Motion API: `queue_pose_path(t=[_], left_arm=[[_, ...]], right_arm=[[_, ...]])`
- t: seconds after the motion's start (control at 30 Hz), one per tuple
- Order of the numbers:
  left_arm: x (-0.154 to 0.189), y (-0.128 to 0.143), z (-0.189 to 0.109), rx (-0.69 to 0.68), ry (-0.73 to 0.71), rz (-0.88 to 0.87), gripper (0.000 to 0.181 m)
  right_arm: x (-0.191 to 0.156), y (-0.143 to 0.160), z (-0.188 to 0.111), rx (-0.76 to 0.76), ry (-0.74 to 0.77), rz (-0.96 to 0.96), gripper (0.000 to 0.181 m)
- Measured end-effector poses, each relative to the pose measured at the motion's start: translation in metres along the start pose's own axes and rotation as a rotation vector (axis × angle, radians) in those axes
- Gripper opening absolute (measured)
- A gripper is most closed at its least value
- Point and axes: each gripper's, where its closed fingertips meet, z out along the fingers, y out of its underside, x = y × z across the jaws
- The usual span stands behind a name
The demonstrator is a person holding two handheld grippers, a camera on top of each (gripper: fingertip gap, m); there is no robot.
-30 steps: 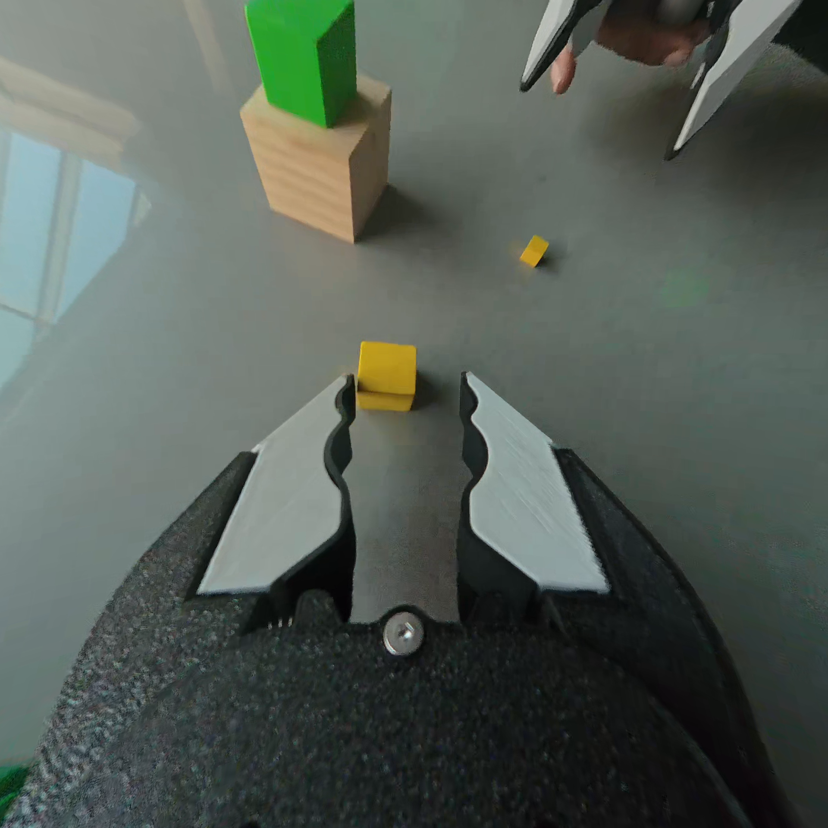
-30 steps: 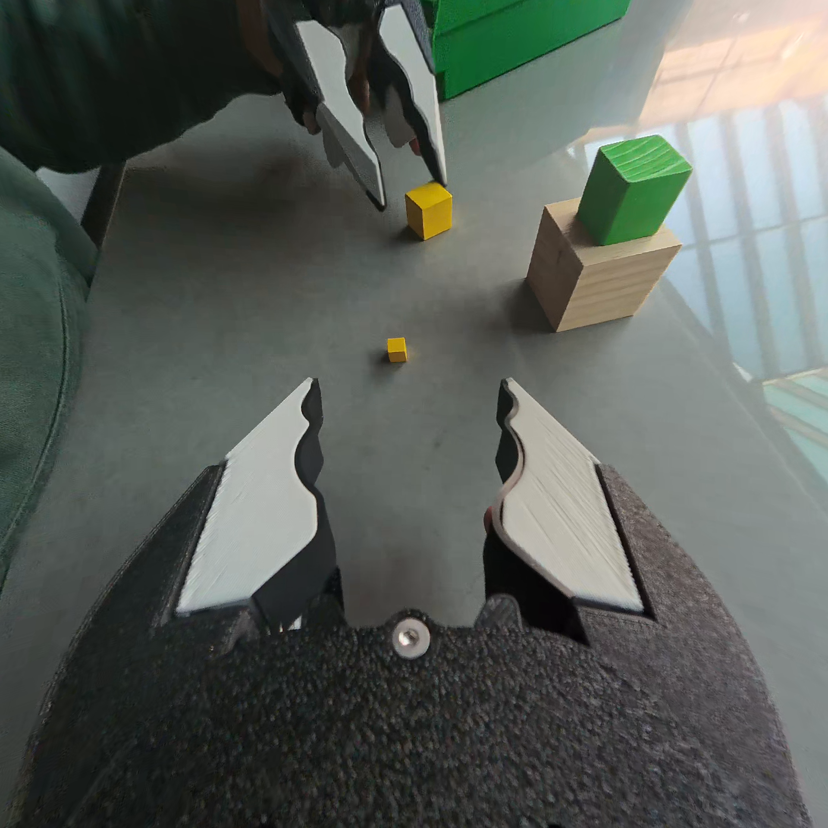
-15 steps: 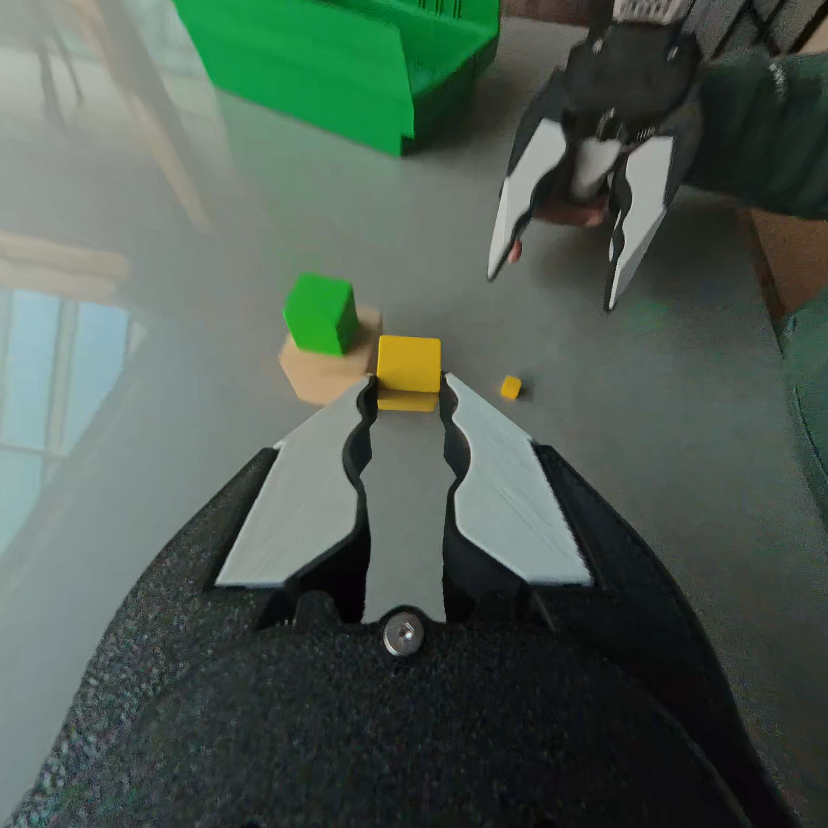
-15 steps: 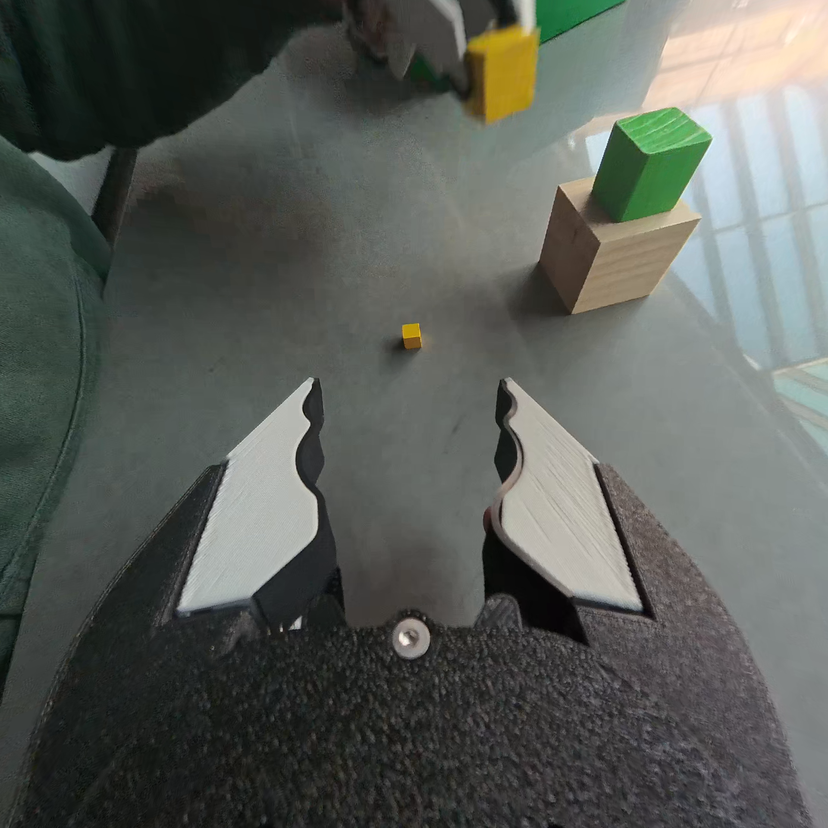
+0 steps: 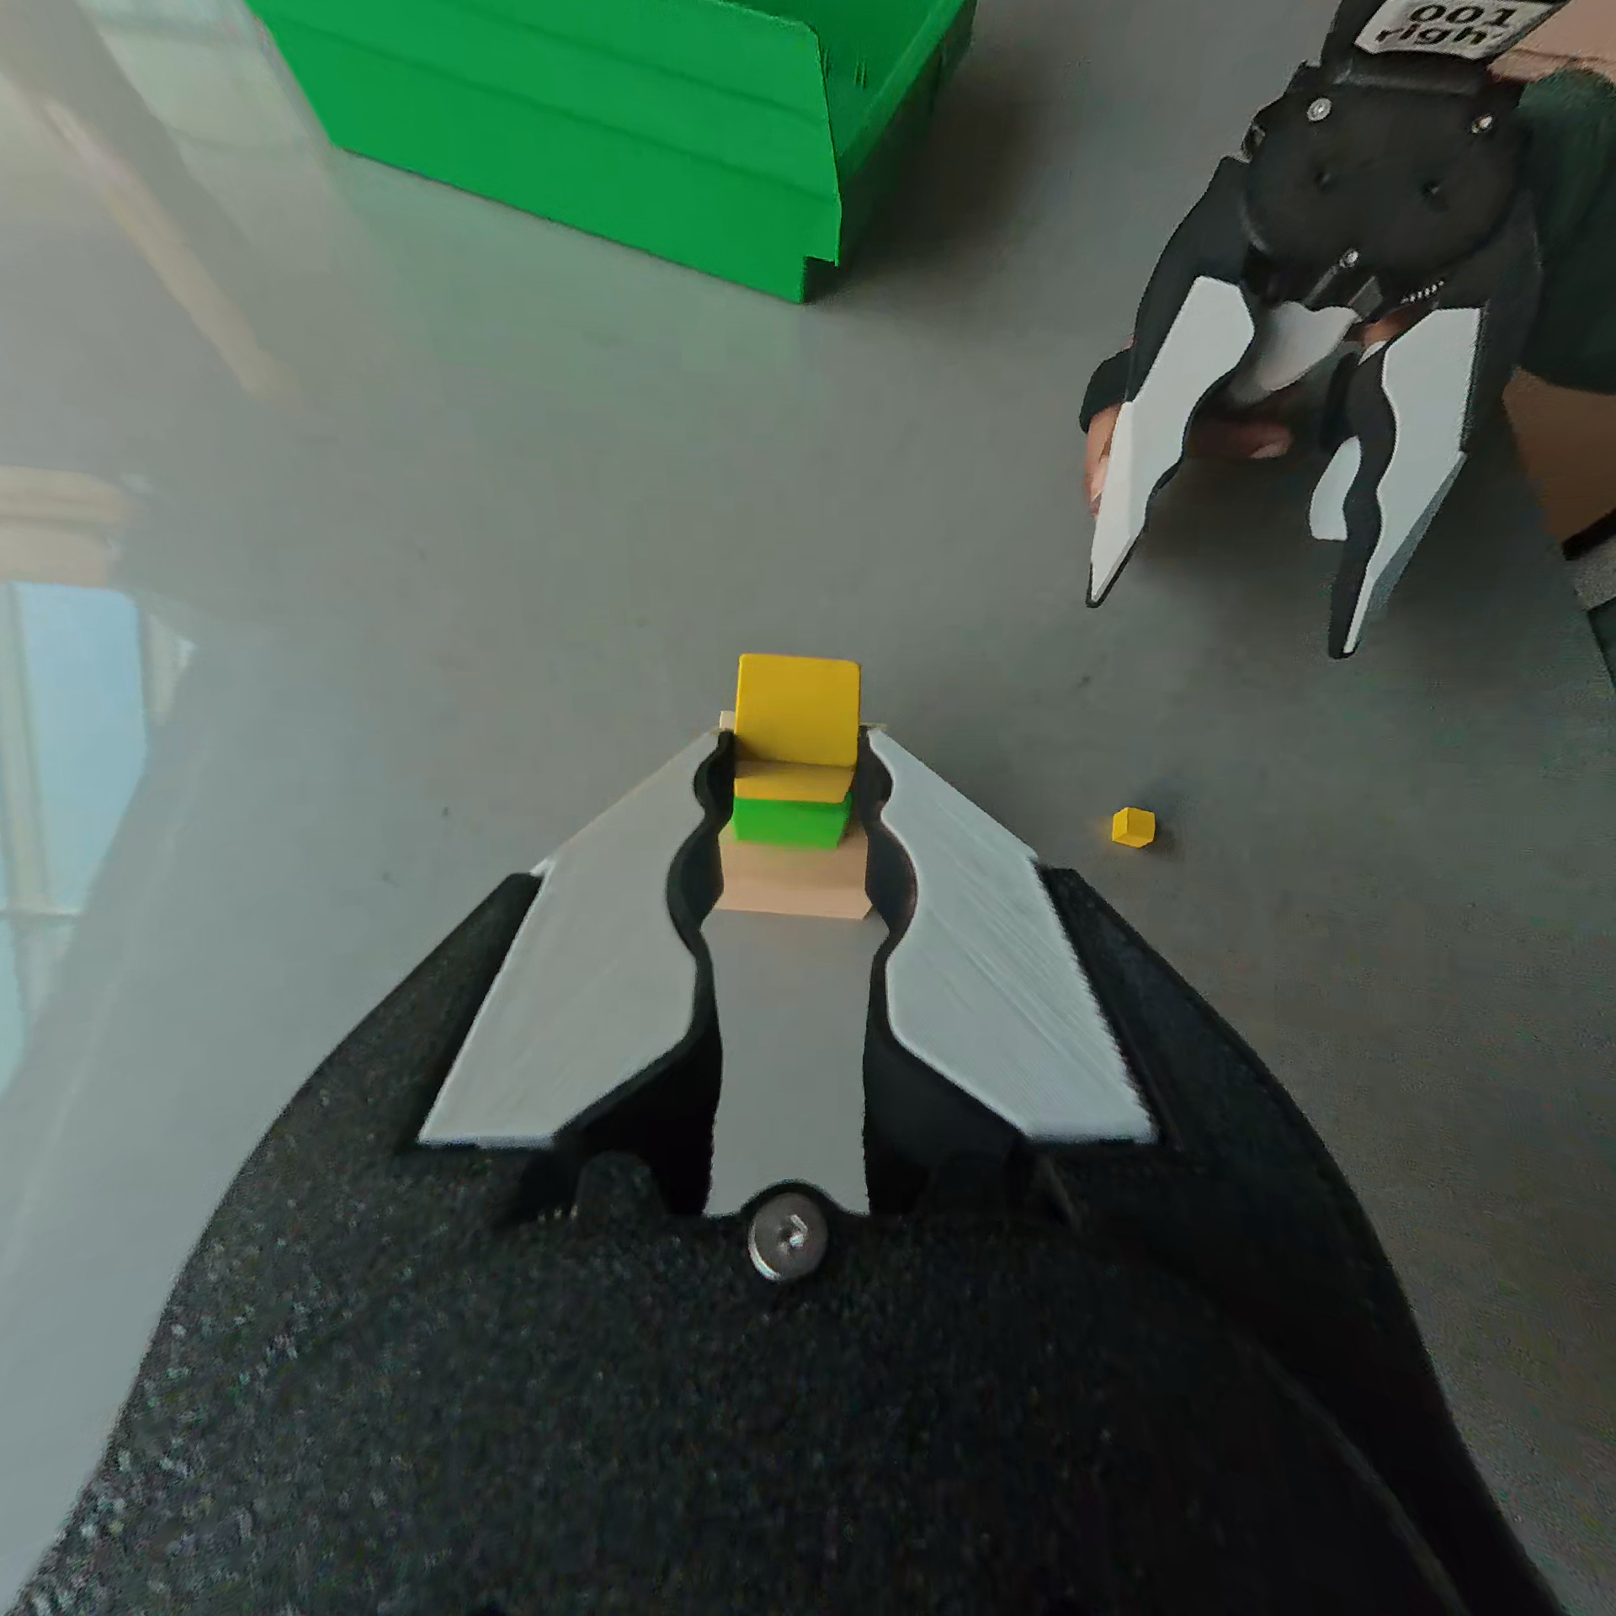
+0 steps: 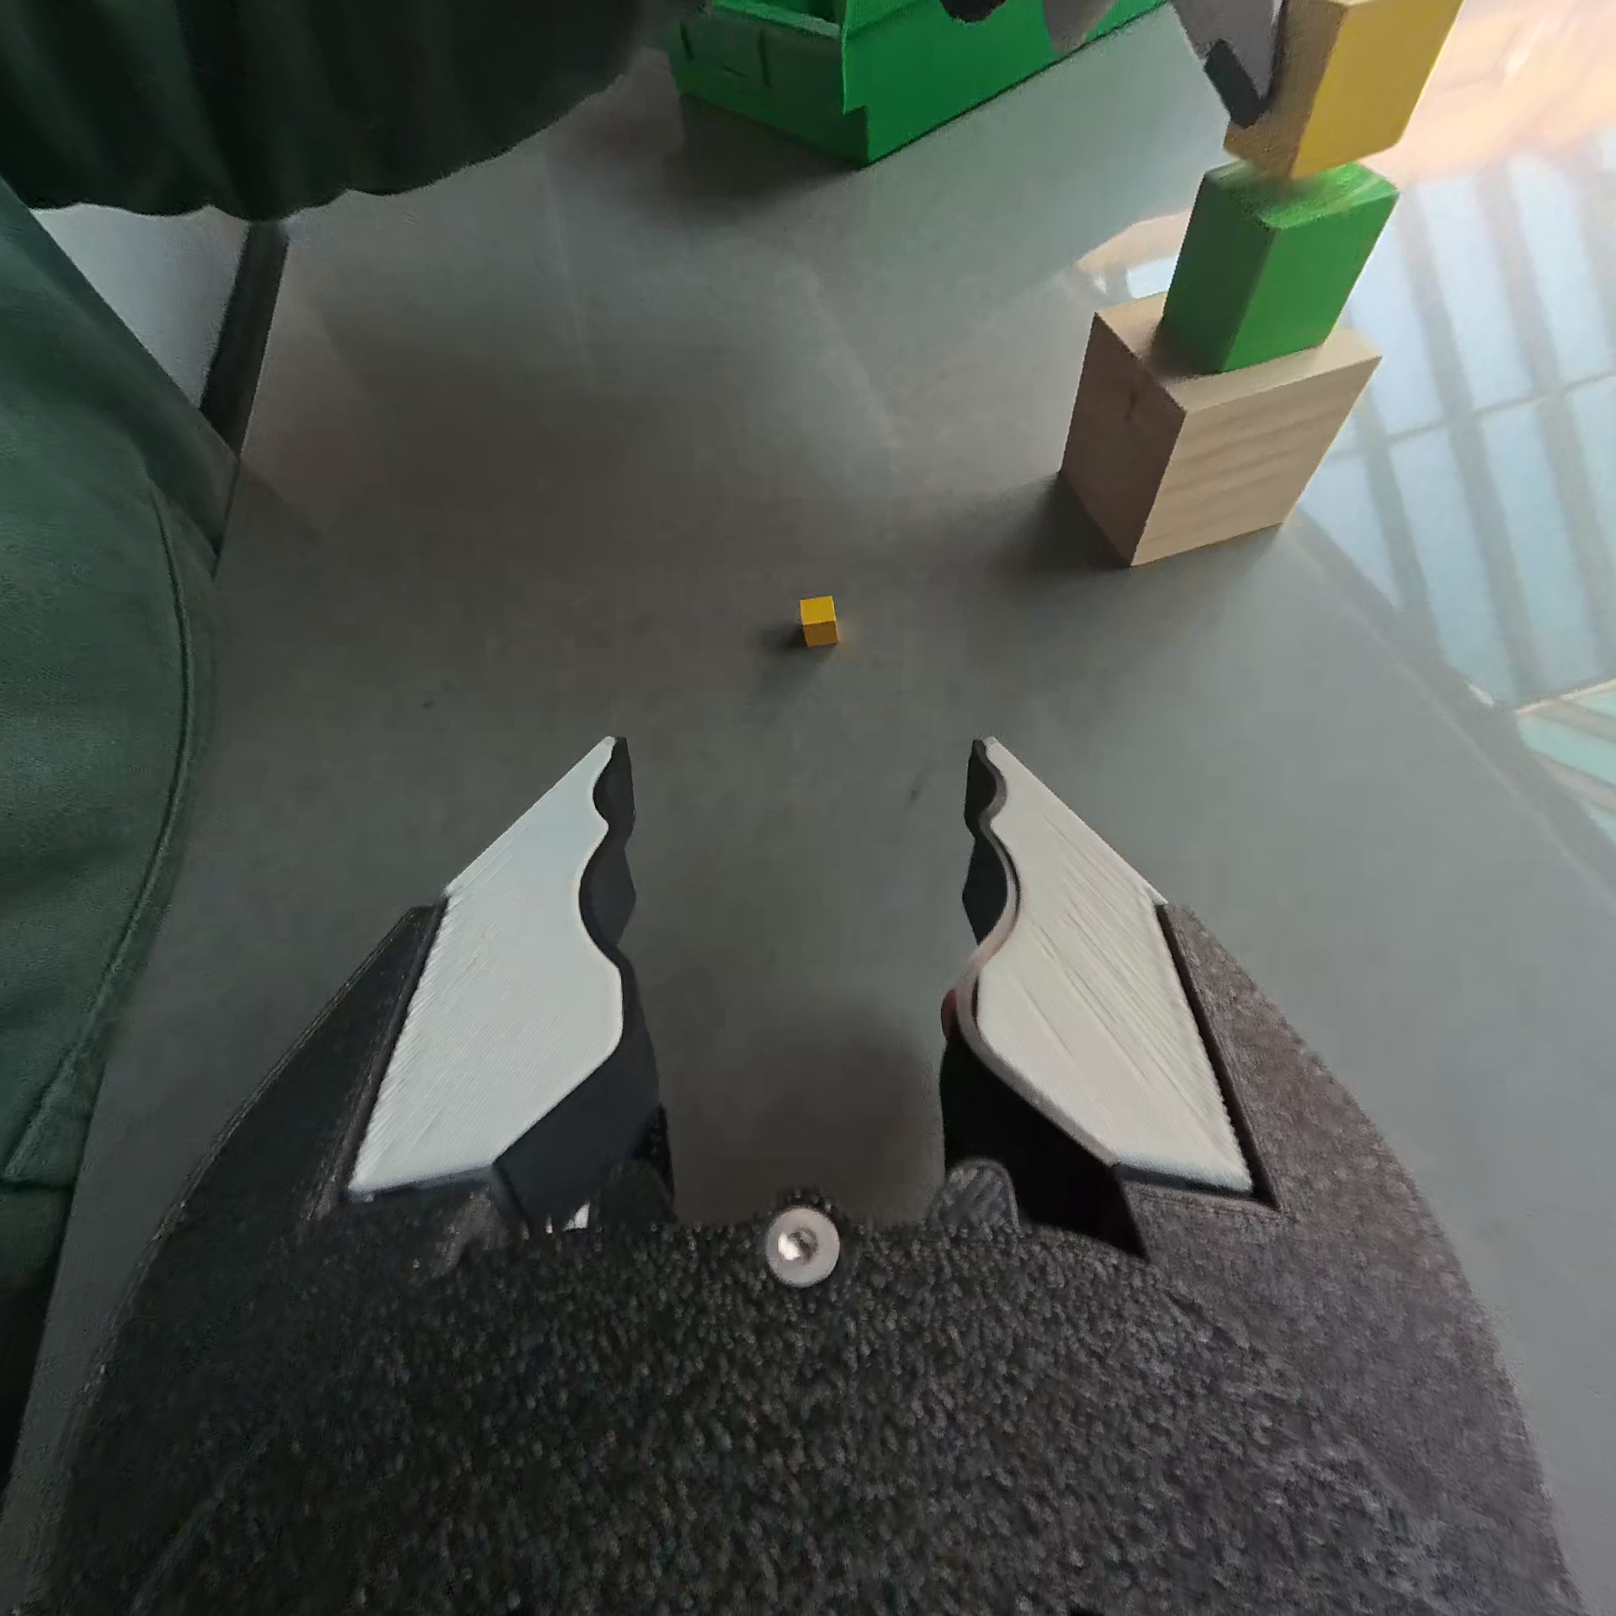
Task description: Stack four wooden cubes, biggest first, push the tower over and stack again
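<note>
Left claw (image 5: pixel 794 734) clamped on yellow cube (image 5: pixel 797 722), dead ahead at 12 o'clock, directly over green block (image 5: pixel 790 823) stacked on wooden block (image 5: pixel 787 888). Right claw (image 6: pixel 794 759) wide, empty; tiny yellow cube (image 6: pixel 818 622) at its 12 o'clock on desk (image 6: pixel 525 525).

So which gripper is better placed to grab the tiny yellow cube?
Probably the right gripper: it is open, empty, and the tiny yellow cube lies just ahead of it. The left gripper is shut on the bigger yellow block.
</note>
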Motion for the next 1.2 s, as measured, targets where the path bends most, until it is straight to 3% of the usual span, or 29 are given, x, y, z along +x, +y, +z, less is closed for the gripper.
queue_pose_path(t=[0.97, 1.1, 1.2], left_arm=[[-0.002, 0.002, 0.004, -0.039, 0.012, 0.046, 0.027], [-0.002, 0.001, 0.002, -0.023, 0.006, 0.045, 0.038], [0.0, -0.008, -0.012, 0.064, -0.032, 0.014, 0.045]], right_arm=[[-0.002, 0.005, 0.003, -0.032, -0.005, -0.008, 0.077], [-0.003, 0.004, 0.006, -0.037, -0.011, -0.012, 0.077], [-0.003, -0.001, 0.013, -0.042, -0.011, -0.022, 0.075]])
